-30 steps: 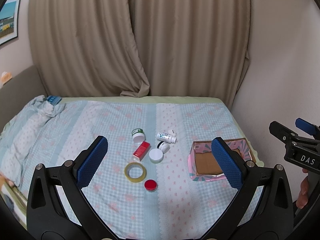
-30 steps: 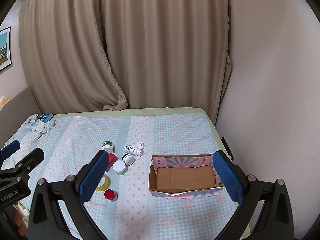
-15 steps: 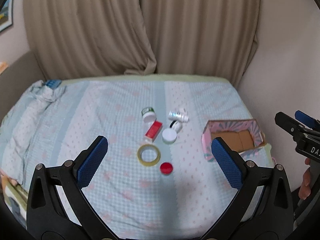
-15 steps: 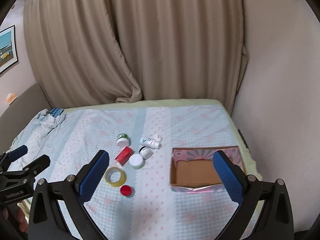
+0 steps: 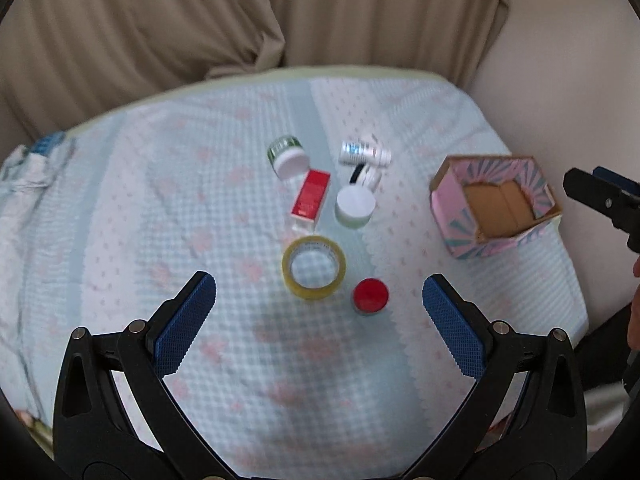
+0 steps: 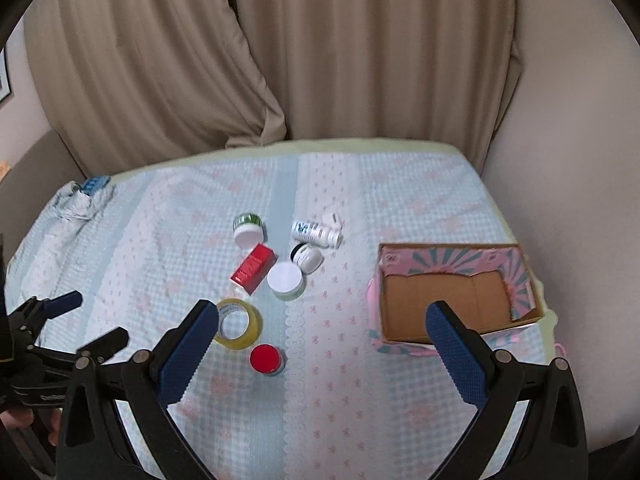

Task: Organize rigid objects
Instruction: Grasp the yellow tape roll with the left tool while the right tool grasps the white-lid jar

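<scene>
Several small items lie in a cluster on the bed: a yellow tape roll (image 5: 314, 267) (image 6: 237, 323), a red-lidded jar (image 5: 370, 296) (image 6: 266, 359), a red box (image 5: 311, 194) (image 6: 253, 267), a white-lidded jar (image 5: 355, 205) (image 6: 285, 280), a green-labelled jar (image 5: 288, 157) (image 6: 249, 229), a white bottle on its side (image 5: 364, 154) (image 6: 317, 233) and a small black-and-white jar (image 6: 306, 257). An empty pink cardboard box (image 5: 496, 205) (image 6: 456, 296) sits to their right. My left gripper (image 5: 319, 322) hovers open just short of the tape roll. My right gripper (image 6: 322, 354) is open, empty, between the cluster and the box.
The bed has a light blue checked cover (image 6: 320, 400) with a crumpled fold at its far left (image 6: 80, 200). Beige curtains (image 6: 280, 60) hang behind, and a pale wall (image 6: 568, 160) runs close along the bed's right side.
Both grippers have moved forward and tilted down toward the bed, so the items and the box appear larger and closer. Nothing has been grasped or shifted.
</scene>
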`<state>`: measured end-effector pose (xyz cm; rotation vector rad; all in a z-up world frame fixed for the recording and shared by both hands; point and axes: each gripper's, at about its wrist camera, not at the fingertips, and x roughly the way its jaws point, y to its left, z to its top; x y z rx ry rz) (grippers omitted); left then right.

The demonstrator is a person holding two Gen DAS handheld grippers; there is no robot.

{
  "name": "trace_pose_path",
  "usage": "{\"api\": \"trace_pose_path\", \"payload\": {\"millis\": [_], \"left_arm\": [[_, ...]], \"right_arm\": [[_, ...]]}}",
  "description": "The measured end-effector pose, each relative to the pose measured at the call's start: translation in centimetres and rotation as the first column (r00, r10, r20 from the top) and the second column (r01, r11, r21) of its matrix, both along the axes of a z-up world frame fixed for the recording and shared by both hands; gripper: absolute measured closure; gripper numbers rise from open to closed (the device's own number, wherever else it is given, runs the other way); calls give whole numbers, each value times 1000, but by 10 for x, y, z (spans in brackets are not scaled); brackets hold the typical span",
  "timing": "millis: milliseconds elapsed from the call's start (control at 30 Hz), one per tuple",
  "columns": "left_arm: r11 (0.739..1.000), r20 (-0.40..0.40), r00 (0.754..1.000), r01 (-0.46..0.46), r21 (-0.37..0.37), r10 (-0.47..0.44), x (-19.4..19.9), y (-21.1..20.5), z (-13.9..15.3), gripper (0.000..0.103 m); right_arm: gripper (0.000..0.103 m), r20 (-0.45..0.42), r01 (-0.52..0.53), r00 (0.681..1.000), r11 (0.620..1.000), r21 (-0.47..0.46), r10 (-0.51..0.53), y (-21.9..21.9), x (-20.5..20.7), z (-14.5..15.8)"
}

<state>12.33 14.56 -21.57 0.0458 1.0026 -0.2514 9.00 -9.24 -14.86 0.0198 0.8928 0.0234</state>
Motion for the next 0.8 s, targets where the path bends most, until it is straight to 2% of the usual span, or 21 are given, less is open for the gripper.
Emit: {"api": "trace_pose_path", "payload": {"millis": [200,500,667,800], "left_arm": [[999,-82,996,46,14,-45,45,-4,-85,1],[999,-224,974,34,6,-32,88,-24,-194,1],[1000,-292,956,11,19,-5,101,-33,-237,1],[999,-316,948,-15,48,29,108,-37,-258,1]], "right_arm": [[0,-58,22,998,1000,9,-21,16,43,-66],[0,-155,-20,988,1000,24,24,28,124,-160],[0,-205,-63,977,998,22,66,37,166,-205],[0,-257,-106,960,994,37,111,50,191,-239]]}}
